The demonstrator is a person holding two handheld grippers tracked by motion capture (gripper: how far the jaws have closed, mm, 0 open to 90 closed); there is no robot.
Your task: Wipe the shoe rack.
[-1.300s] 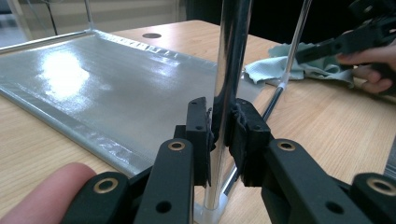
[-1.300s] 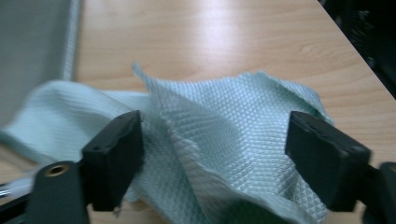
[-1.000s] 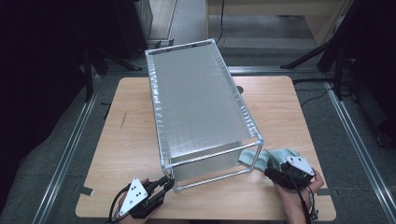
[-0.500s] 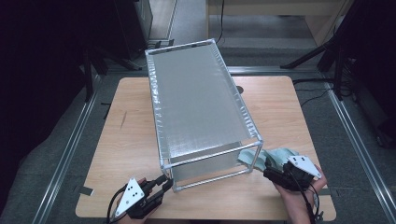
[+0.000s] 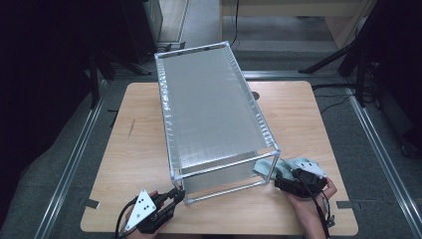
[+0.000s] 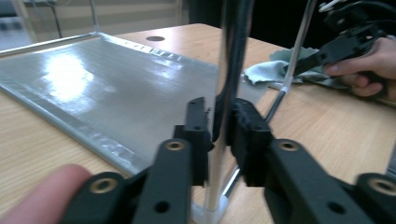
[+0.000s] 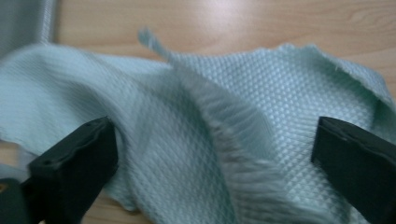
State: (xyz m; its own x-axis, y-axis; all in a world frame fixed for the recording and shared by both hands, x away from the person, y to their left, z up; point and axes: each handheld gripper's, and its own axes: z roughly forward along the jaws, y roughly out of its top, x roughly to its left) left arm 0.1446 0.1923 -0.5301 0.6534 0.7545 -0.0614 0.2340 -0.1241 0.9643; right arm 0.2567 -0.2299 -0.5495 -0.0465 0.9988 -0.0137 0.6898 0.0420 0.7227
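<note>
The left gripper (image 6: 219, 126) has just clenched on the clear box's (image 5: 209, 109) silver corner post (image 6: 223, 84); the right gripper (image 7: 210, 154), released, straddles a rumpled pale-green waffle-weave cloth (image 7: 187, 121).

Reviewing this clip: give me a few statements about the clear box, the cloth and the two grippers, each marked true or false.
1. The left gripper is clamped on an upright corner post of the clear box. True.
2. The right gripper is shut on the cloth. False: its jaws stand wide open, one on each side of the cloth, and do not press on it.
3. The cloth lies on the table by the box's near right corner. True.
4. The cloth is red. False: it is pale green.
5. The box lies flat on its side with its frame collapsed. False: it stands with its frame whole.
</note>
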